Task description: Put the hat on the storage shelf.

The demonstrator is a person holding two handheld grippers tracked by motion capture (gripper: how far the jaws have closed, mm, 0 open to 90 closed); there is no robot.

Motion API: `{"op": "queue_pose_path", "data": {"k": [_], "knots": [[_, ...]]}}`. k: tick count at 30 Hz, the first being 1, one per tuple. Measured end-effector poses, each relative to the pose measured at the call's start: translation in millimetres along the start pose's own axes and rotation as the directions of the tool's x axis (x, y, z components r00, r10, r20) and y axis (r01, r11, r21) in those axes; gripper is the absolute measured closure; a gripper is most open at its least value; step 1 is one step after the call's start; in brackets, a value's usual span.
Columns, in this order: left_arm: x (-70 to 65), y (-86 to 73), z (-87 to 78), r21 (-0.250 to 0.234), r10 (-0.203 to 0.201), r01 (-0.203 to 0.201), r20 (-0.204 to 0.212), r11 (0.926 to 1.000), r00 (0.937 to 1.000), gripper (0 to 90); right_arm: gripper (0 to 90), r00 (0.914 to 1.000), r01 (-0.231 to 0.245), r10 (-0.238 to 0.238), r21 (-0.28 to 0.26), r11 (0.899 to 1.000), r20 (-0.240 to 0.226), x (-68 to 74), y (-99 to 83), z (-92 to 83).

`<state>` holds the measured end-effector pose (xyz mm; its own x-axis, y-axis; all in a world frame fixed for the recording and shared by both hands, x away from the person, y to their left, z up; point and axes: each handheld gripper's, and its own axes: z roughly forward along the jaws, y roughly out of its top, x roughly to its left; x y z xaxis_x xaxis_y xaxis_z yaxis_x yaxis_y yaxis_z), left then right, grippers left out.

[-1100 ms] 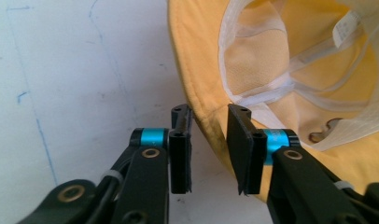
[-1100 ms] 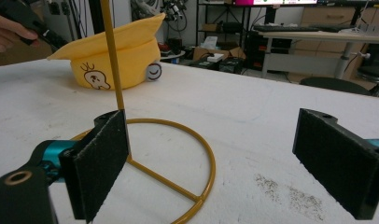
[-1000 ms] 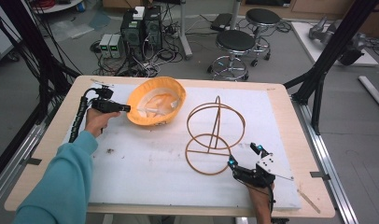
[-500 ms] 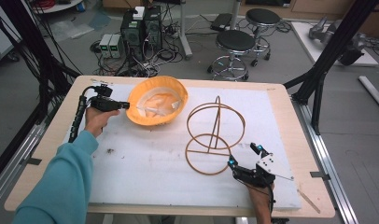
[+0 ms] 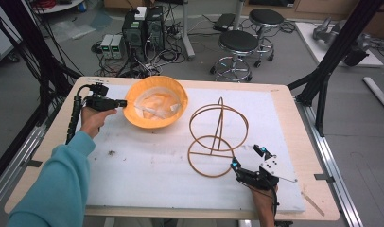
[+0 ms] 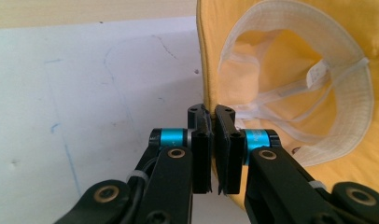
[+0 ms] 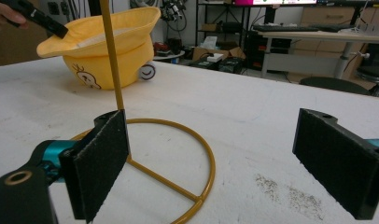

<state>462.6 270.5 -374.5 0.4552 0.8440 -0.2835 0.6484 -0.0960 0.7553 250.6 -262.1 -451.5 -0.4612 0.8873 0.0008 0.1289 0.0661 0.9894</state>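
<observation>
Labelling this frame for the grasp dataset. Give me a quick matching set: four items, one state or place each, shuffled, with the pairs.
Items
1. yellow fabric bucket hat
2. golden wire hat stand
3. left gripper
4. right gripper

States
A. jaws wide apart, nothing between them
B. jaws shut on the brim
C. upside down, lining showing
D. upright on the white mat, untouched

Pairs: 1-C, 2-D, 3-B, 4-A

hat (image 5: 156,102): yellow cloth, matt | stand (image 5: 217,137): smooth glossy metal wire | table cover (image 5: 147,165): white, rough
</observation>
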Motion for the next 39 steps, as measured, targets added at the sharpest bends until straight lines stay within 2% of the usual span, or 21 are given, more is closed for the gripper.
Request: {"op": "queue_pose_path", "data": {"k": [9,12,14,17,23,33,37,39], "knots": [[0.2,6.0,-27.6,-0.041,0.002,-0.003,-0.027,0.9991,0.9996,85.6,9.6,1.0000,0.004,-0.004,0.000,1.000,0.003,0.3,0.0,-0.1],[-4.3,13.0,-36.2,-0.026,0.052,-0.054,-0.054,0.9982,0.9972,85.6,9.6,1.0000,0.006,-0.006,-0.001,1.000,0.004,0.3,-0.1,-0.1],[-8.9,19.7,-42.7,-0.044,0.057,-0.059,-0.042,0.9973,0.9975,85.6,9.6,1.0000,0.005,-0.005,-0.001,1.000,0.005,0.4,-0.1,0.0],[-19.1,32.4,-51.8,-0.051,0.102,-0.105,-0.059,0.9932,0.9931,85.6,9.6,1.0000,0.007,-0.007,-0.001,1.000,0.007,0.4,-0.1,-0.2],[-32.0,52.2,-66.6,-0.065,0.149,-0.155,-0.090,0.9858,0.9847,85.6,9.6,0.9999,0.009,-0.009,-0.010,1.000,0.010,0.4,-0.3,-0.5],[-36.0,62.3,-72.9,-0.075,0.172,-0.181,-0.110,0.9806,0.9789,85.6,9.6,1.0000,0.005,-0.005,-0.007,1.000,0.005,0.1,-0.2,-0.4],[-37.4,65.3,-73.1,-0.072,0.192,-0.202,-0.127,0.9766,0.9731,85.6,9.6,1.0000,0.005,-0.005,-0.007,1.000,0.005,0.1,-0.3,-0.4],[-37.0,67.5,-74.8,-0.076,0.192,-0.203,-0.127,0.9763,0.9732,85.6,9.6,0.9999,0.008,-0.008,-0.008,1.000,0.006,0.0,-0.3,-0.4]]}}
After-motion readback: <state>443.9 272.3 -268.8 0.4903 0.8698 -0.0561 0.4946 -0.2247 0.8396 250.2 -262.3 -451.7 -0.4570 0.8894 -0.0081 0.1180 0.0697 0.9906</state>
